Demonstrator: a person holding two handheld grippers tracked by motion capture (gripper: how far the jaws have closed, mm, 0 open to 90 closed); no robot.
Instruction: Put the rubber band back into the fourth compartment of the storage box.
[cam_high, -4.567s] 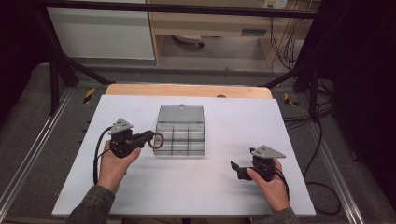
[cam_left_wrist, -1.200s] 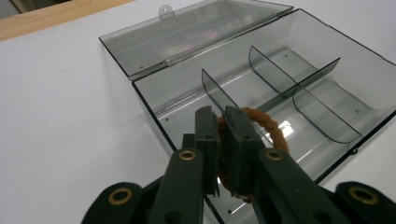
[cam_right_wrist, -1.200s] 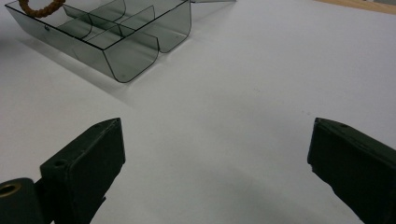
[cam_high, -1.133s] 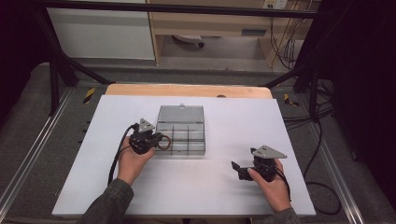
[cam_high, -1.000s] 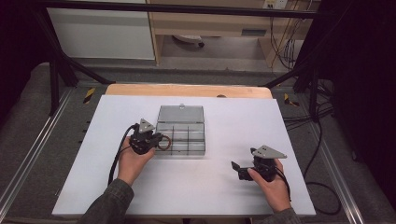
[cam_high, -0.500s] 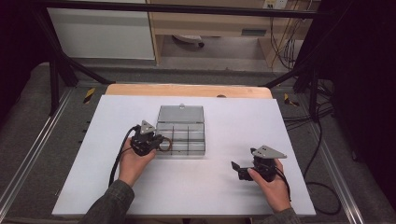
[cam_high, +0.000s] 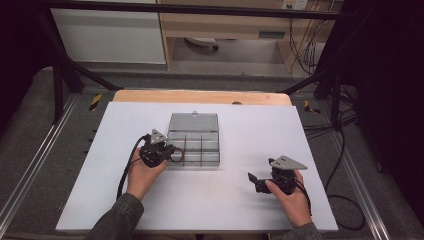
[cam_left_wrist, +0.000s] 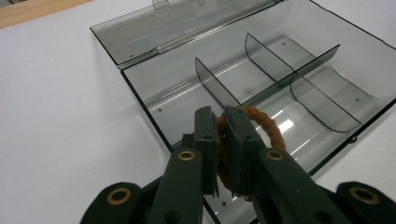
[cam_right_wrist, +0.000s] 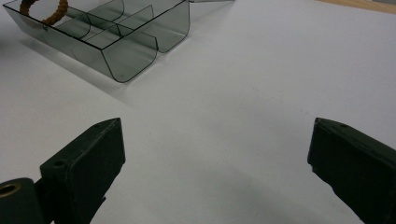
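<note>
Left tool (cam_left_wrist: 222, 140) pinches a brown ring (cam_left_wrist: 261, 135) over the open organizer box's (cam_high: 194, 145) nine-o'clock compartment; right tool (cam_high: 256, 181), jaws spread, rests at the tabletop's (cam_high: 250, 120) four o'clock.

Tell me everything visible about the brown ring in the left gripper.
The brown ring is a small closed loop, rusty orange-brown with a twisted, rope-like surface that looks like fabric or elastic cord. It stands on edge, pinched between the two black jaws of the left gripper, which are shut on its near side. It hangs over the near-left compartment of the open smoky-clear plastic box; whether it touches the box floor cannot be told. In the high view it shows at the box's left edge.
</note>
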